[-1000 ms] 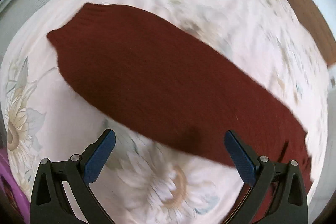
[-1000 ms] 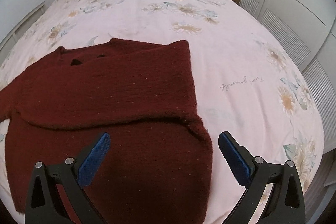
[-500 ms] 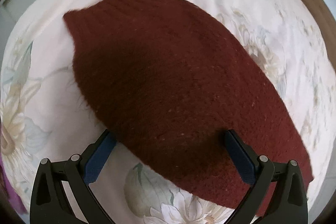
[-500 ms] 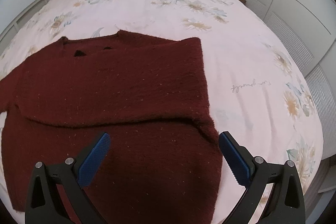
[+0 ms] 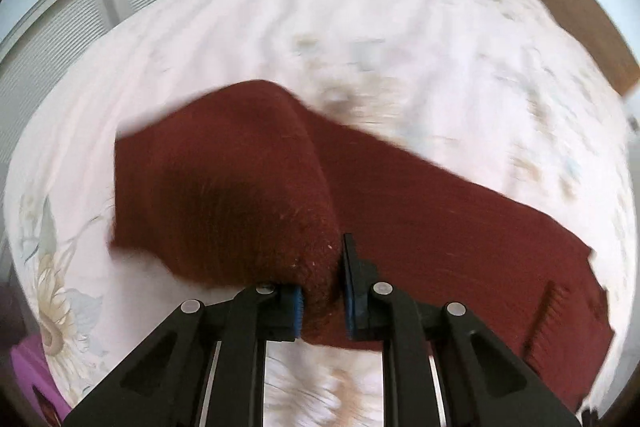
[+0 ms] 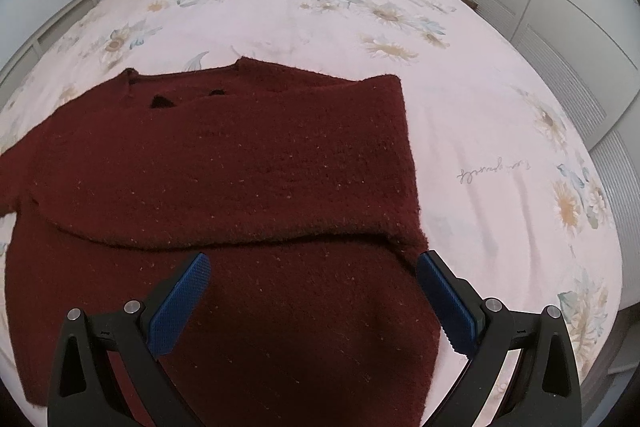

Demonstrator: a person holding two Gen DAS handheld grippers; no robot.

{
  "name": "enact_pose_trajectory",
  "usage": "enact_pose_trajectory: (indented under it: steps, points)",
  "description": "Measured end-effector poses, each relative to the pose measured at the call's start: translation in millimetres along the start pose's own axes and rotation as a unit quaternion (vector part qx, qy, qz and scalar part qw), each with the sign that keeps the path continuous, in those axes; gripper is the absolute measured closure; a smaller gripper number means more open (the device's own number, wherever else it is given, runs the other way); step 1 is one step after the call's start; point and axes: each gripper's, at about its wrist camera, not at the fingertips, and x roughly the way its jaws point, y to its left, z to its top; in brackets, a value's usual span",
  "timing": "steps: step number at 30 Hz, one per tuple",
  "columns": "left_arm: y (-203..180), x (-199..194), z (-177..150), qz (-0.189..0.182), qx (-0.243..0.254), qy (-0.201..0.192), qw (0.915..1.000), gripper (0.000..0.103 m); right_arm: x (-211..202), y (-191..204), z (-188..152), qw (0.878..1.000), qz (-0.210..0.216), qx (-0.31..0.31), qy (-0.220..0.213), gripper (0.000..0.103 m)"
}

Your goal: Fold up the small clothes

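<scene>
Now our left gripper (image 5: 322, 293) has just been closing, and its 2 blue pads are clamped on a raised fold of the dark red sweater's sleeve (image 5: 248, 187). We see our right gripper (image 6: 316, 303) with jaws spread wide, gripping nothing, poised above the sweater (image 6: 240, 187), which lies partly folded on the floral bed (image 6: 480, 131).

Left tool (image 5: 322, 291), right tool (image 6: 312, 301): black triangular-cutout frames, silver pivot screws, blue textured pads (image 6: 180, 303).
</scene>
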Motion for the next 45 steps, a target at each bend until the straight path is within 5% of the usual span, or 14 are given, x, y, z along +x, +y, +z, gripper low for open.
enact_pose_trajectory:
  steps: [13, 27, 33, 41, 45]
  points:
    - [-165, -20, -42, -0.076, 0.164, -0.007, 0.9835, 0.091, -23, -18, 15, 1.0, -0.003, -0.011, -0.028, 0.001]
    - [-355, -18, -116, -0.158, 0.298, 0.003, 0.9413, 0.092, -37, -48, 31, 0.999, 0.005, 0.011, -0.045, 0.001]
    - [-387, 35, -160, -0.127, 0.343, 0.036, 0.9301, 0.092, -28, -48, 22, 0.999, 0.014, 0.016, -0.028, 0.001]
    - [-382, 78, -185, -0.066, 0.378, 0.059, 0.9215, 0.088, -16, -44, 10, 1.0, 0.021, 0.015, -0.011, 0.001]
    - [-379, 85, -189, -0.064, 0.378, 0.078, 0.9202, 0.076, -13, -46, 7, 1.0, 0.023, 0.02, -0.005, 0.001]
